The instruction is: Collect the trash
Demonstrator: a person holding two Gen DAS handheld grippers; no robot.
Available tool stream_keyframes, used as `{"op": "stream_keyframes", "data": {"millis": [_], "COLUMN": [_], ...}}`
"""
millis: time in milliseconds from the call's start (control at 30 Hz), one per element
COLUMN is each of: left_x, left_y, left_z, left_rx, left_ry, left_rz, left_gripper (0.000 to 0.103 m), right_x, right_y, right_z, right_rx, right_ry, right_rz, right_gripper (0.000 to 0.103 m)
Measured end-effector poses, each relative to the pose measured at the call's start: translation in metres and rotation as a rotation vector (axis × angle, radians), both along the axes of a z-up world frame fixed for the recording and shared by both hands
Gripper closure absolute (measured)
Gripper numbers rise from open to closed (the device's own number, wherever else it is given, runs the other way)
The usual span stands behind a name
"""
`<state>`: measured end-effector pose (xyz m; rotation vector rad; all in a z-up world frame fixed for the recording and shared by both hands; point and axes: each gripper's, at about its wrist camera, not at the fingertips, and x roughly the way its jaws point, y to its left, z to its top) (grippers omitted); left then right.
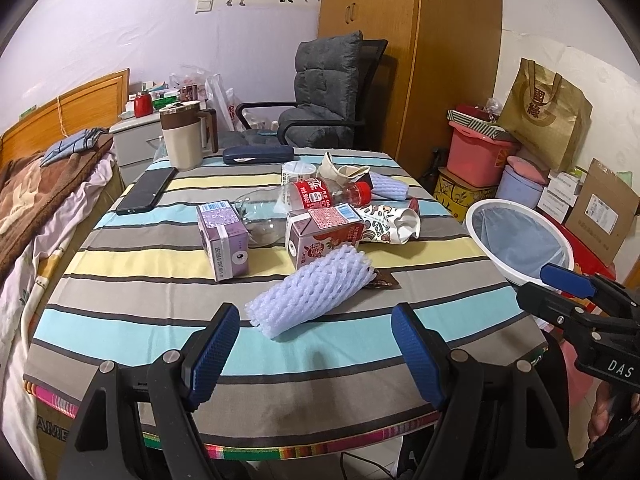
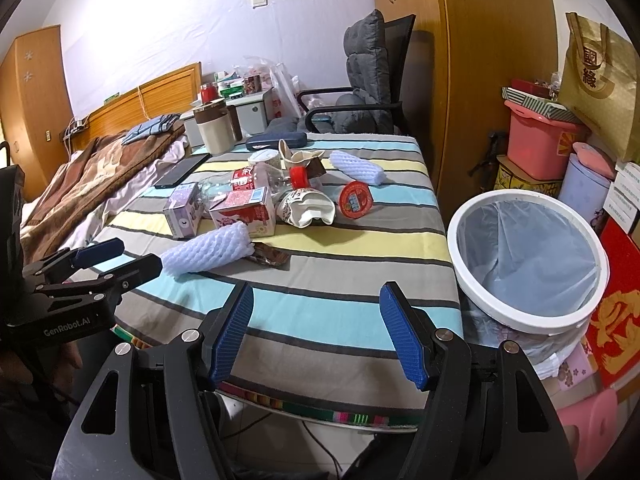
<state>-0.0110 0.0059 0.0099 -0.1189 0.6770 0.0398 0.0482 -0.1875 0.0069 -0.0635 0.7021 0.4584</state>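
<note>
While both your grippers hang spread and empty, foam net sleeve (image 1: 310,292) lies frame centre, just above left gripper (image 1: 316,354) (nearer one); long axis runs lower left to upper right; bin (image 2: 528,256) right.

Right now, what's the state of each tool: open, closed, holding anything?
Left tool: open, empty, above the near table edge.
Right tool: open, empty, near the white bin.

- I find the near strip of the table (image 1: 120,320) bare; both grippers could pass there.
- The foam sleeve (image 1: 312,292) lies foremost, cartons (image 1: 224,240) crowded behind.
- The lined bin (image 2: 528,256), just beside the table's right edge, is unobstructed from above.
</note>
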Motion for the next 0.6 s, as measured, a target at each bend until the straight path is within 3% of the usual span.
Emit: {"op": "stream_keyframes", "data": {"millis": [600], "left_x": [0.027], "left_y": [0.013], "left_z": [-0.013], "left_rx": [0.026], "left_ry": [0.022], "left_rz": [-0.006], "left_gripper": [0.025], "right_x": [0.016], "right_y": [0.005], "right_z": [-0.010], "right_rx": [0.016], "right_ry": [0.035], "right_rz": [0.021], "right_gripper": [0.036]}}
